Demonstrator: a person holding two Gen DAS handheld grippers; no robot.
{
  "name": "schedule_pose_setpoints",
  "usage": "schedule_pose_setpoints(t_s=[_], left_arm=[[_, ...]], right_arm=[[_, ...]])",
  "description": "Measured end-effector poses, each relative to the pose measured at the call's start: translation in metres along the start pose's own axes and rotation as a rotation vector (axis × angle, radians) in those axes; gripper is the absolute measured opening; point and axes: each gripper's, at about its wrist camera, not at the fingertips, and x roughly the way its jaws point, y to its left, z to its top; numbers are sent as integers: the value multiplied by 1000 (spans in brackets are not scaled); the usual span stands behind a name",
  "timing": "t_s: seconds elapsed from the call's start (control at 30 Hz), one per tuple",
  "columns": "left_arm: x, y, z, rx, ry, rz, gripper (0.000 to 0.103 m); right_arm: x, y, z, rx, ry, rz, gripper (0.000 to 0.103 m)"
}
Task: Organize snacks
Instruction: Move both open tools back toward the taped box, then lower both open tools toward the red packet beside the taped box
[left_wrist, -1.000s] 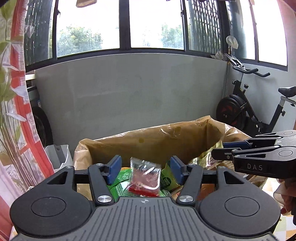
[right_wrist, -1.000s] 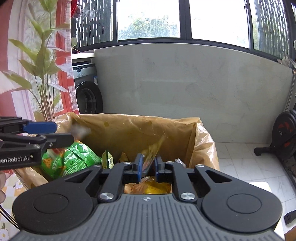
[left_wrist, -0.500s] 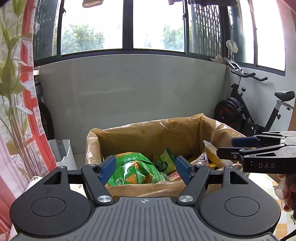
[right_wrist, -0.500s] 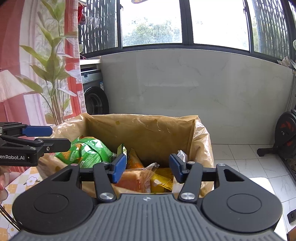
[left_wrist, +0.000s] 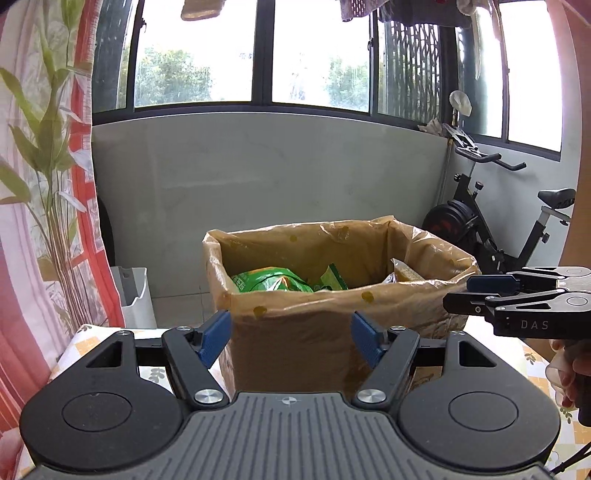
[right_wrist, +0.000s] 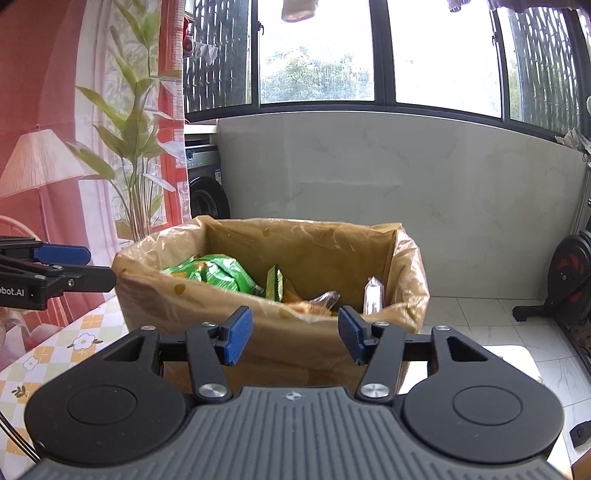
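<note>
A cardboard box lined with a tan plastic bag (left_wrist: 332, 306) (right_wrist: 207, 306) stands on the table ahead of both grippers. Inside lie a large green snack bag (left_wrist: 269, 282) (right_wrist: 214, 273), a small green sachet (right_wrist: 274, 282), a clear packet (right_wrist: 373, 299) and other wrapped snacks. My left gripper (left_wrist: 291, 332) (right_wrist: 88, 266) is open and holds nothing, drawn back short of the box's near wall. My right gripper (right_wrist: 295, 332) (left_wrist: 476, 291) is also open and holds nothing, level with the left one on the box's right side.
The table carries a checked flower-print cloth (right_wrist: 55, 350). A white bin (left_wrist: 135, 295) stands on the floor at the left, and an exercise bike (left_wrist: 517, 236) at the right. A washing machine (right_wrist: 205, 184) sits behind the curtain. A person's hand (left_wrist: 569, 373) grips the right tool.
Both grippers have let go of their packets, which now lie in the box. Both have opened and pulled back from over the box to in front of it.
</note>
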Motion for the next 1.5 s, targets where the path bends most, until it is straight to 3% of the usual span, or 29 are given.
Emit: schedule_pose_setpoints(t_s=[0.63,0.73,0.97,1.3,1.5], left_arm=[[1,40,-83,-102,163,36,72],[8,45,-91,-115,192,34,67],[39,46,-115,-135,291,-17,53],[110,41,-131,-146,378,-90,53],[134,32,-133,-120,409,-134,52]], right_arm=[[16,19,-71,45,145,55,55],[24,23,-80,46,168,70,55],[45,33,-96,25,228,103,55],[66,34,-120,11,314,94,55],[68,28,-128,12,337,79,55]])
